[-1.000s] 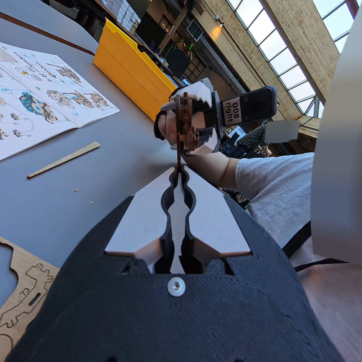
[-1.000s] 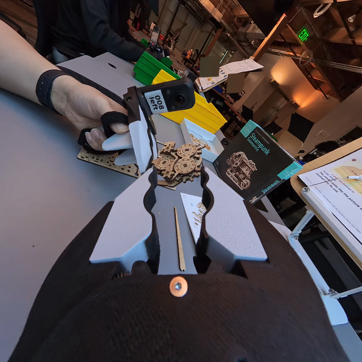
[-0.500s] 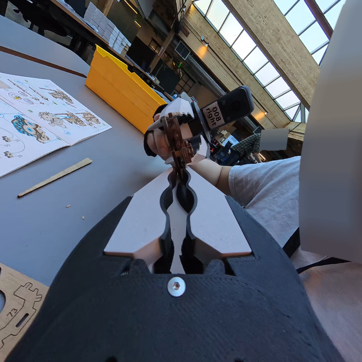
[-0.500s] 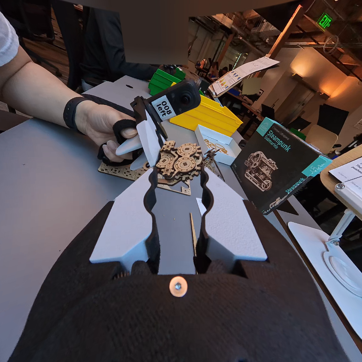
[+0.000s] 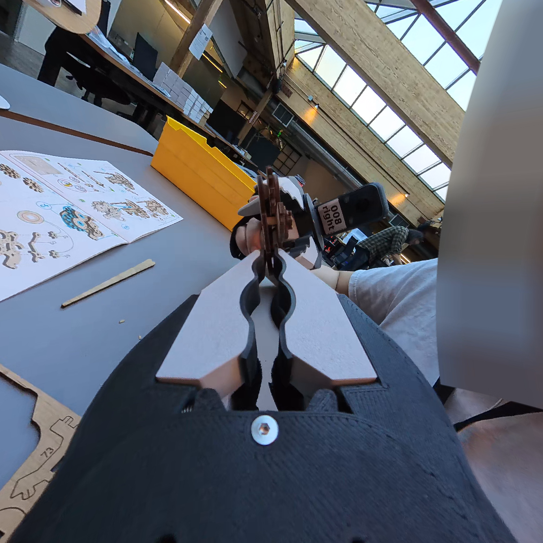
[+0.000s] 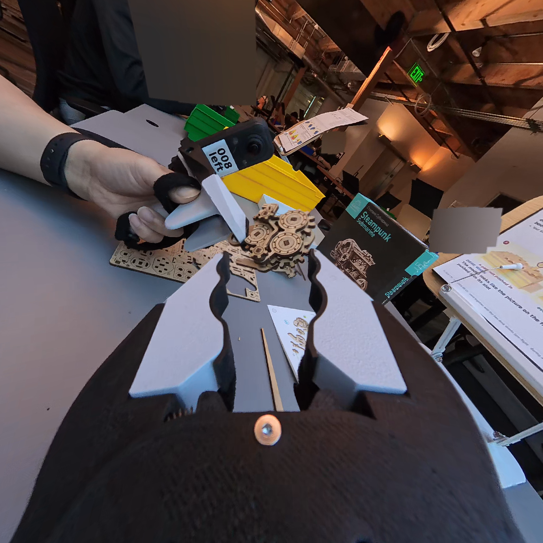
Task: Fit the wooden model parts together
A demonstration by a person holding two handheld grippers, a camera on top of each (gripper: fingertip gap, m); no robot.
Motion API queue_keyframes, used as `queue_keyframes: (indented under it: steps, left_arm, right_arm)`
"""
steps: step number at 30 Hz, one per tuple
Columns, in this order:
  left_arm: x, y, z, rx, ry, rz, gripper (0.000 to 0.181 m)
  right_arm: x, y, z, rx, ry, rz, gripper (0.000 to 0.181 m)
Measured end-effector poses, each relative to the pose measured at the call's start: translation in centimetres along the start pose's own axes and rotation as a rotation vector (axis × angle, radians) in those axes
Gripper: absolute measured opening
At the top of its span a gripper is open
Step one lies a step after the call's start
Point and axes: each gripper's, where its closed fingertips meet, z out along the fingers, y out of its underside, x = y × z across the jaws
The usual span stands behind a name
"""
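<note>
Laser-cut wooden gear assembly (image 6: 277, 239) sits centre frame, clear of the table. Left gripper (image 5: 269, 260) pinches its edge closed; right gripper (image 6: 269, 266) spans it wide, contact unclear. My read: keep the left clamp steady, press parts square, don't twist teeth.

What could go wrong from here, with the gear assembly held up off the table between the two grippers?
1. The left gripper pinches the gear assembly only by a thin edge, so it could twist or slip out.
2. The right gripper is open around it, not clamping; closing on the gear teeth might crack them.
3. If dropped, it would land on the parts sheet.
</note>
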Motion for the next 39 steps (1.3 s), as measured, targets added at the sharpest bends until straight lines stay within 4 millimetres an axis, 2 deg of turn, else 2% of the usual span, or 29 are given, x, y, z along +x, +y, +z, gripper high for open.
queue_keyframes:
  steps: [5,10,12,14,19,20,21,29,34,39]
  left_arm:
    - [0.0,-0.2,-0.2,0.003,0.006,-0.003,0.002]
    - [0.0,0.3,-0.1,-0.026,0.039,-0.029,0.003]
    - [0.1,0.6,0.0,-0.052,0.049,-0.028,0.007]
    - [-0.1,0.7,0.2,-0.052,0.04,-0.031,0.023]
    - [0.3,1.3,0.8,-0.064,0.078,-0.075,0.028]
    - [0.2,1.4,0.9,-0.055,0.074,-0.088,0.026]
    - [-0.2,1.5,0.9,-0.053,0.055,-0.099,0.017]
    - [-0.5,1.2,0.9,-0.019,0.073,-0.171,0.016]
    - [-0.6,0.8,0.7,0.005,0.076,-0.19,0.016]
    - [-0.3,0.8,0.7,0.005,0.103,-0.211,0.016]
  right_arm:
    - [0.3,0.3,-0.2,-0.005,0.018,-0.016,0.044]
    - [0.0,0.5,-0.2,-0.018,-0.013,-0.02,0.043]
    - [-0.2,0.6,-0.4,-0.016,-0.038,-0.022,0.037]
    - [-0.1,0.6,-0.5,-0.012,-0.05,-0.003,0.037]
    - [-1.3,1.6,-0.1,-0.06,-0.101,-0.024,0.037]
    - [-1.5,1.7,0.0,-0.066,-0.11,-0.03,0.037]
    - [-1.5,1.6,0.0,-0.066,-0.11,-0.034,0.037]
    - [-1.0,1.4,0.0,-0.056,-0.077,-0.055,0.039]
    - [-1.5,1.7,0.2,-0.072,-0.074,-0.098,0.047]
    - [-1.6,1.5,0.2,-0.072,-0.067,-0.142,0.047]
